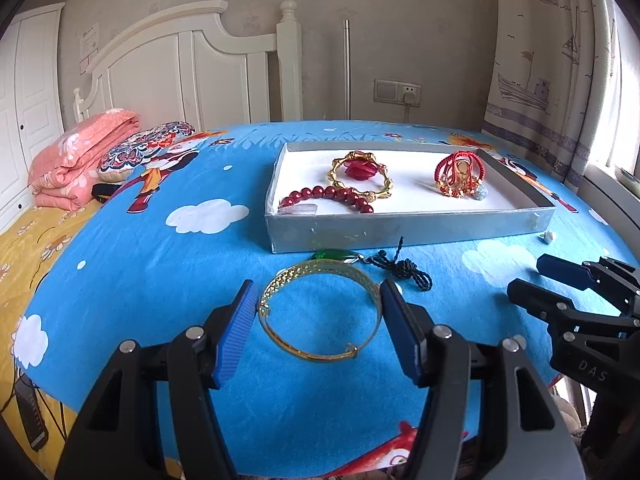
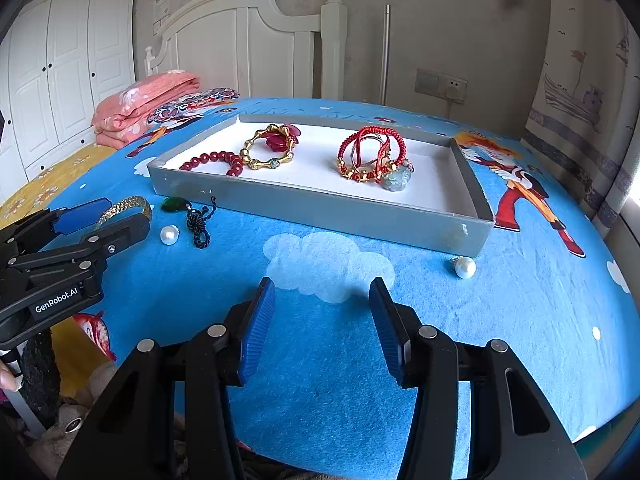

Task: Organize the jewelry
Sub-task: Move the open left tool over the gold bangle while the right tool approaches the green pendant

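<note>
Left wrist view showed your left gripper [image 1: 318,320] spread wide around the gold bangle [image 1: 320,312], which lay flat on the blue bedsheet [image 1: 160,272] just short of the grey tray's [image 1: 400,234] near wall, its pads [image 1: 240,332] not clamping it. Your right gripper [image 2: 322,328] hovered with fingers apart and nothing between them. A green pendant [image 2: 173,203] on black cord lay beside the tray's near-left corner, a pearl [image 2: 169,235] close by, another pearl [image 2: 465,267] near its near-right corner.
</note>
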Action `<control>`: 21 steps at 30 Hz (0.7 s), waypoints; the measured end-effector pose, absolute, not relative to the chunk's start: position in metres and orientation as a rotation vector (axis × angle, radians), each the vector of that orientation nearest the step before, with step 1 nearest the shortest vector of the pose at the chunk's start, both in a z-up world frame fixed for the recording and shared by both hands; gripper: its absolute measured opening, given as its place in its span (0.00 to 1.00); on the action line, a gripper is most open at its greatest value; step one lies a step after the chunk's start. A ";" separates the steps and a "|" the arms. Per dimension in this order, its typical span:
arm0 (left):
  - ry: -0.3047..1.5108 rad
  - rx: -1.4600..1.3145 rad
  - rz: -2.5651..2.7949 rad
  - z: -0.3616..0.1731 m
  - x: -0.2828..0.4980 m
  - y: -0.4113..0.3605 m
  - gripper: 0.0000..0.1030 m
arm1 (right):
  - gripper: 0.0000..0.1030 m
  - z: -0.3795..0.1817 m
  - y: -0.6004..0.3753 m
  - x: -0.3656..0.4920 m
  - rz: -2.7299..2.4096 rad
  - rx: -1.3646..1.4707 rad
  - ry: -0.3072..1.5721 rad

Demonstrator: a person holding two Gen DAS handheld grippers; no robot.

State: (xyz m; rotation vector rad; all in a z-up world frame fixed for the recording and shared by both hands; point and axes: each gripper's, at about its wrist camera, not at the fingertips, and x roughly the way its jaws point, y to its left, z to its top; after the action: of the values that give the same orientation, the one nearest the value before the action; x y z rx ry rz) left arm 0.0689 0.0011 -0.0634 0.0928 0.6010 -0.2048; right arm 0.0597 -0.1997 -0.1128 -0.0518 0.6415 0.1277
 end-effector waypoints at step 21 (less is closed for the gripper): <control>0.638 0.050 -0.063 -0.078 0.075 0.033 0.60 | 0.31 -0.104 -0.147 0.083 0.273 -0.121 0.601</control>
State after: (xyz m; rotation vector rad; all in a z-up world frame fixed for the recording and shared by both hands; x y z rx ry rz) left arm 0.0745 0.0331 -0.0778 0.0500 0.6382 -0.0635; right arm 0.0830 -0.1469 -0.1043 -0.1211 0.6013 0.2734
